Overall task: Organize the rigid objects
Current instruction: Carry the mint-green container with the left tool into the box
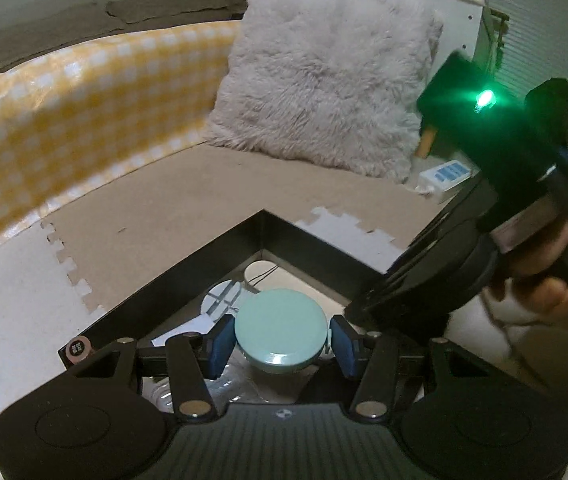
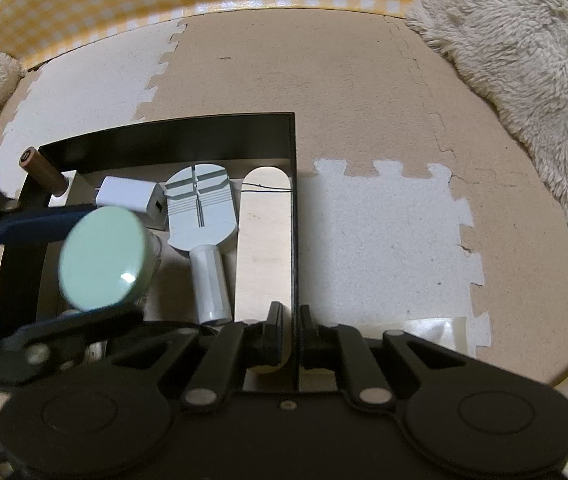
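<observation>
Right wrist view is showing the left gripper (image 2: 95,264) clamping a mint round jar (image 2: 103,256) at lower left over the black box (image 2: 211,136), apparently placing it, while the right gripper (image 2: 292,332) is pinching the box's wall; next, lowering into free space.

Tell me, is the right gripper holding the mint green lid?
No, the left gripper holds the green lid; the right gripper clamps the black box wall.

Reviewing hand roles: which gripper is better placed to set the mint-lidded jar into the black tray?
Left. The left gripper already clamps the mint-lidded jar above the black tray; the right gripper pinches the tray's wall.
</observation>
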The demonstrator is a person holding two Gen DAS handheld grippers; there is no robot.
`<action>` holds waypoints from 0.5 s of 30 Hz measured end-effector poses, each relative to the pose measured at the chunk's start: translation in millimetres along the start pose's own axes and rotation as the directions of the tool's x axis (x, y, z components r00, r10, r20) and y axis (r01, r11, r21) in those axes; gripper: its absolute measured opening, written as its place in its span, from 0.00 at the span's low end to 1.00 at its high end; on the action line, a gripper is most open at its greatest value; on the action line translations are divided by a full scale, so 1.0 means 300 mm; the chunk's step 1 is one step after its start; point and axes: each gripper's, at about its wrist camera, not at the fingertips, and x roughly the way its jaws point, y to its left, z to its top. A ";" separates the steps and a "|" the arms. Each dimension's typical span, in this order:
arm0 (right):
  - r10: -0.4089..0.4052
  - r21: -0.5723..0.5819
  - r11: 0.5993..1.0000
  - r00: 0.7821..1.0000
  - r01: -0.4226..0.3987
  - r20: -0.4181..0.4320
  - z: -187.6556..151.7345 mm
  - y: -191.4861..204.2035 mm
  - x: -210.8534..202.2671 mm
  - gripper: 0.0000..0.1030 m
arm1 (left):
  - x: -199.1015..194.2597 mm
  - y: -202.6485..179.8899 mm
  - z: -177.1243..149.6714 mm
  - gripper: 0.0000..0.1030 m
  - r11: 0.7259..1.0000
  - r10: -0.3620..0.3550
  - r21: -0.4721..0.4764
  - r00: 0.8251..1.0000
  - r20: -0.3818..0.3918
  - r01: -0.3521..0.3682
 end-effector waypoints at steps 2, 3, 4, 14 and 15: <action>0.000 0.001 1.000 1.000 0.000 0.000 0.000 0.001 0.000 0.09 | 0.016 0.008 -0.008 0.51 1.000 0.001 -0.008 1.000 -0.009 -0.001; 0.000 0.000 1.000 1.000 0.000 0.000 0.000 0.001 0.000 0.09 | 0.018 0.010 -0.013 0.51 1.000 0.002 -0.010 1.000 -0.009 -0.002; 0.000 0.000 1.000 1.000 0.000 0.000 0.000 0.001 0.000 0.09 | 0.024 0.011 -0.015 0.51 1.000 0.006 -0.012 1.000 -0.007 -0.006; 0.003 0.003 1.000 1.000 -0.003 0.001 -0.001 0.002 0.000 0.09 | 0.048 0.037 -0.037 0.84 0.995 -0.046 -0.086 0.997 -0.068 0.040; 0.003 0.003 1.000 1.000 -0.003 0.001 -0.001 0.003 0.000 0.09 | 0.046 0.040 -0.036 0.84 0.995 -0.050 -0.095 0.996 -0.069 0.044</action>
